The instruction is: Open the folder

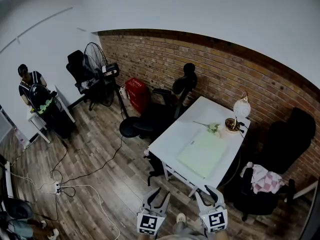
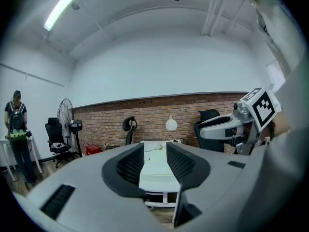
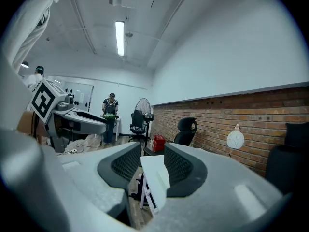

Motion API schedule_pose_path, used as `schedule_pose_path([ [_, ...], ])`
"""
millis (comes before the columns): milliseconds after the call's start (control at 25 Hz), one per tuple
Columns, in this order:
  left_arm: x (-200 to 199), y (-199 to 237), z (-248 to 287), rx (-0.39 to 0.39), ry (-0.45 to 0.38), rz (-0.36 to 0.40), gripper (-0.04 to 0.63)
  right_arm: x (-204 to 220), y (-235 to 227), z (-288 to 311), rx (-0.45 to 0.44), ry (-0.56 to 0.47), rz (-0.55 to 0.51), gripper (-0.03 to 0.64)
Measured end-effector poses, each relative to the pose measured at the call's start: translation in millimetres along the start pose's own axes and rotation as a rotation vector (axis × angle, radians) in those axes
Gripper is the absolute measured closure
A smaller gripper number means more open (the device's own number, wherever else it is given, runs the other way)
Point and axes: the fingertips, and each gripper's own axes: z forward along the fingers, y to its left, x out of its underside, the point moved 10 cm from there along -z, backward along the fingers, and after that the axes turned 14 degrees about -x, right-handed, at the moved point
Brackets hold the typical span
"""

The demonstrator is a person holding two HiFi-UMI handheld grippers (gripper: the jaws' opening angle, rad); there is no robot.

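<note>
A pale green folder (image 1: 202,151) lies shut and flat on the white table (image 1: 172,139) before the brick wall. Both grippers hover over the wooden floor, short of the table's near corner. My left gripper (image 1: 160,197) is open with nothing between its jaws; in the left gripper view the folder (image 2: 155,166) shows far off through the gap of the left gripper (image 2: 154,154). My right gripper (image 1: 208,194) is open and empty too. In the right gripper view the table (image 3: 153,174) stands edge-on beyond the right gripper (image 3: 151,161).
On the table's far end stand a globe lamp (image 1: 241,107), a gold bowl (image 1: 231,124) and a small flower (image 1: 213,128). Black office chairs (image 1: 172,104) (image 1: 285,144) flank the table; a checkered cloth (image 1: 263,179) lies on the right one. A fan (image 1: 95,59), cables (image 1: 60,186) and a person (image 1: 30,86) are at left.
</note>
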Motion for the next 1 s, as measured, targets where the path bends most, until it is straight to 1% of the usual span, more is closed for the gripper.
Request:
schedule_pose_path([
  [120, -4.0, 1.2, 21.2, -0.002, -0.040, 0.021, 0.449, -0.5, -18.1, 10.3, -0.010, 0.010, -0.005, 0.466],
  [160, -5.2, 0.5, 27.7, -0.003, -0.041, 0.021, 0.449, -0.2, -24.2, 13.1, -0.012, 0.010, -0.005, 0.466],
  [280, -8.2, -3.1, 45.1, -0.015, 0.003, -0.001, 0.449, 1.2, -42.0, 21.3, -0.018, 0.004, 0.003, 0.466],
  [400, -9.7, -4.5, 63.0, -0.020, -0.002, 0.001, 0.449, 3.6, -58.9, 30.8, -0.026, 0.000, 0.006, 0.466],
  [480, -10.4, -4.3, 73.7, -0.025, -0.013, 0.012, 0.449, 2.9, -68.1, 37.1, -0.029, 0.006, 0.027, 0.466],
  [560, -12.5, -3.7, 82.9, -0.035, 0.003, 0.005, 0.449, 1.4, -76.8, 43.7, -0.034, 0.010, 0.046, 0.466],
  [720, -16.2, -0.8, 102.7, -0.049, -0.008, 0.016, 0.449, 5.3, -97.7, 58.2, -0.059, 0.001, 0.003, 0.466],
  [840, -19.7, 0.4, 116.8, -0.062, 0.012, 0.011, 0.449, 4.1, -111.6, 68.5, -0.070, -0.011, -0.002, 0.466],
  [1000, -24.4, 2.4, 131.9, -0.067, 0.009, 0.015, 0.449, 1.4, -126.1, 79.9, -0.077, -0.015, -0.001, 0.466],
])
